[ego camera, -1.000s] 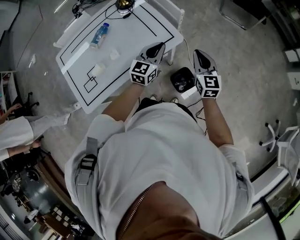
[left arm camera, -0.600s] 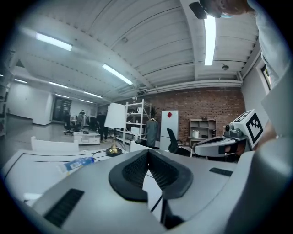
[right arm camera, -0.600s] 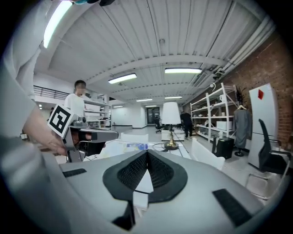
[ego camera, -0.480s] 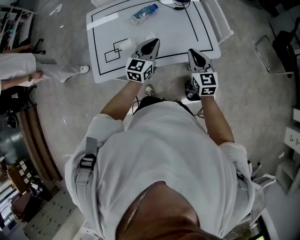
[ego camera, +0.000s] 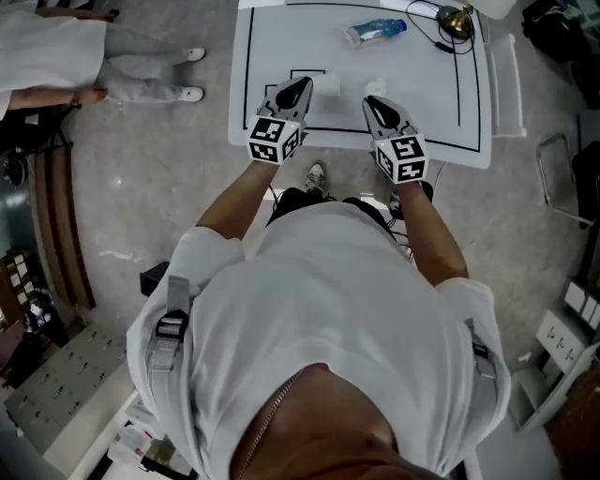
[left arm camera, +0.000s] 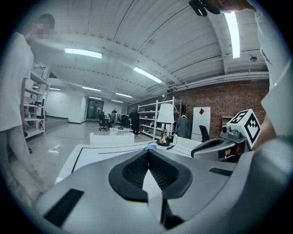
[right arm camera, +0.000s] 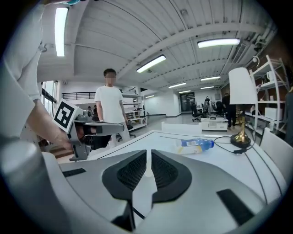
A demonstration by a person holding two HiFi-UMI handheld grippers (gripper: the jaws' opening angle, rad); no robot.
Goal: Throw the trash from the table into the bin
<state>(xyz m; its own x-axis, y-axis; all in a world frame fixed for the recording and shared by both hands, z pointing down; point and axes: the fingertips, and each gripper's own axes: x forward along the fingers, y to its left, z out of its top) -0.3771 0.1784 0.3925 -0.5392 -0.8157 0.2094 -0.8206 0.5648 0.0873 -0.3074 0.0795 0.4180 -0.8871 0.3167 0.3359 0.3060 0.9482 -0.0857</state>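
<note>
Both grippers have swung round with the person since a second ago. The white table [ego camera: 412, 75], then off to the upper left and askew, now lies square ahead, and the black bin that sat between the grippers is no longer between them. Nearest, the left gripper [ego camera: 300, 89] reaches over the table's front edge with its jaws pressed together and nothing in them. The right gripper [ego camera: 371, 99] is level with it and well apart from it. Its jaws are closed but for a thin slit, and they too are empty. A white lump [ego camera: 328, 84] of trash lies on the table just beside the left gripper's tip, inside a small black outline. A smaller white scrap [ego camera: 376, 87] sits just beyond the right gripper's tip. Further back, near the far edge, a plastic bottle [ego camera: 375, 31] with a blue cap end lies on its side. To its right a dark cable [ego camera: 427, 30] curls towards the brass base of a lamp [ego camera: 457, 19] at the far corner. Beyond the table's left side a standing person [ego camera: 56, 42] in white is on the grey floor.
</note>
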